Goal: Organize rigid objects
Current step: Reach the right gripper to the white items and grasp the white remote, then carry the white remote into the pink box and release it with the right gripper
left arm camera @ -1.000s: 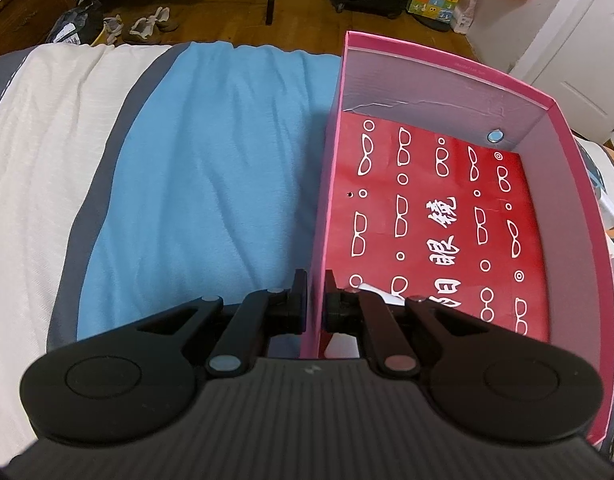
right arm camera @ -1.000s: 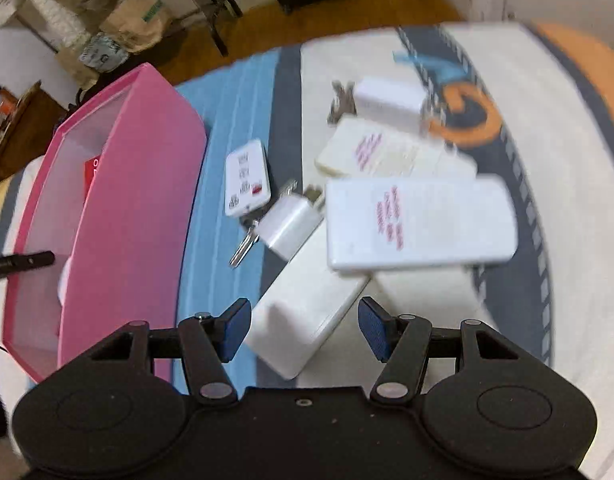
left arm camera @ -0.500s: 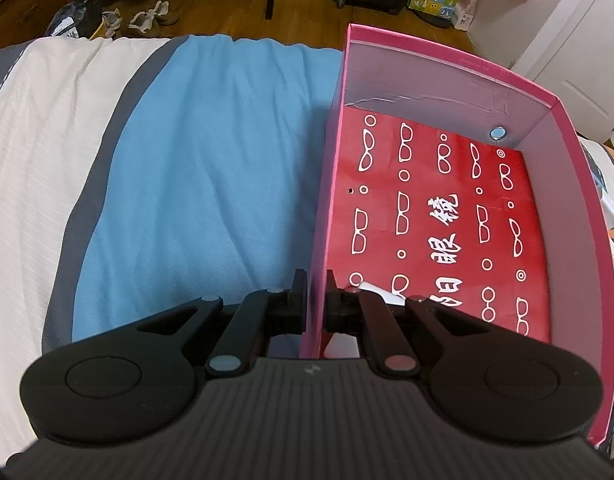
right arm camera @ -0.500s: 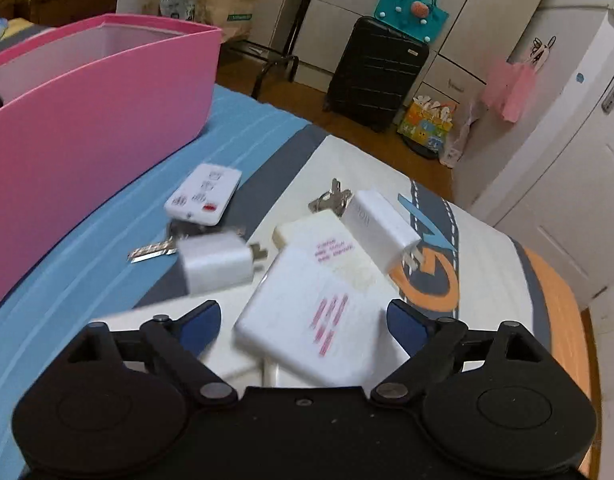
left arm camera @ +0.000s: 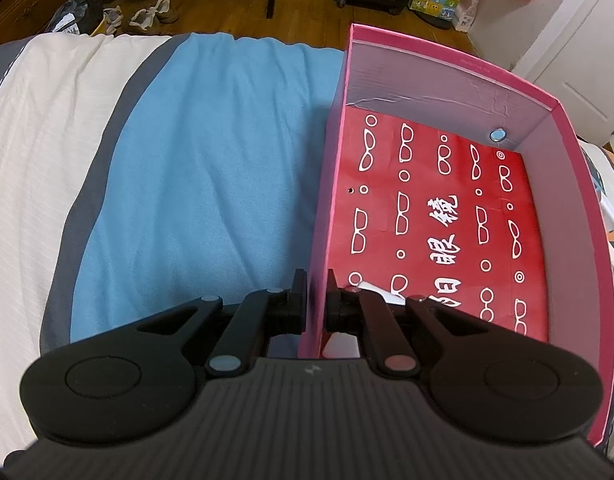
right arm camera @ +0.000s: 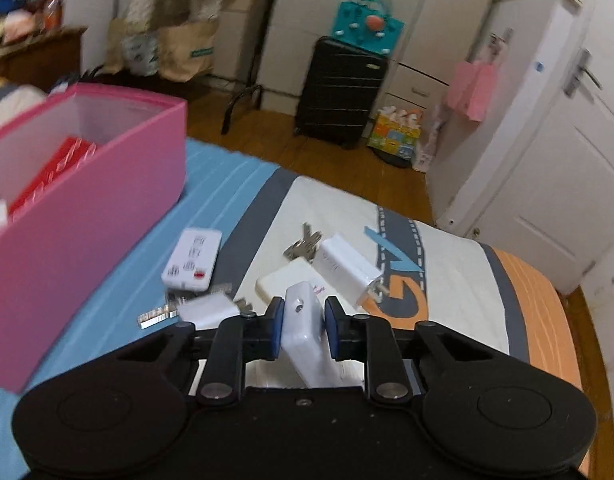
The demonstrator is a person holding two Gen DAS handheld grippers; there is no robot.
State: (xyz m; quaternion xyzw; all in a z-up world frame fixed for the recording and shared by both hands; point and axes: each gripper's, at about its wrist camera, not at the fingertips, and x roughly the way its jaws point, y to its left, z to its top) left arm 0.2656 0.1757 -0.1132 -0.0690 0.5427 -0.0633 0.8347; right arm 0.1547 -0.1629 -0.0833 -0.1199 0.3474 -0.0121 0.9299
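Observation:
My left gripper (left arm camera: 316, 300) is shut on the left wall of the pink box (left arm camera: 325, 200), whose red floor carries white glasses prints. A white object (left arm camera: 377, 293) lies in the box by my right finger. My right gripper (right arm camera: 303, 330) is shut on a white power bank (right arm camera: 305, 334) and holds it edge-up above the bed. On the bed beyond it lie a white charger plug (right arm camera: 349, 268), a cream flat pack (right arm camera: 289, 282), a small white remote (right arm camera: 193, 260), a small white adapter (right arm camera: 209, 310) and keys (right arm camera: 303, 246). The pink box (right arm camera: 79, 216) stands to the left.
The bed has a blue, grey and cream striped cover (left arm camera: 195, 168). A silver disc (left arm camera: 498, 135) sits on the box's far wall. Beyond the bed are a wooden floor, a black suitcase (right arm camera: 339, 92), bags and white doors (right arm camera: 559, 184).
My right gripper closed on the white power bank, lifted it edge-up and tilted its view upward. My left gripper stayed clamped on the box wall.

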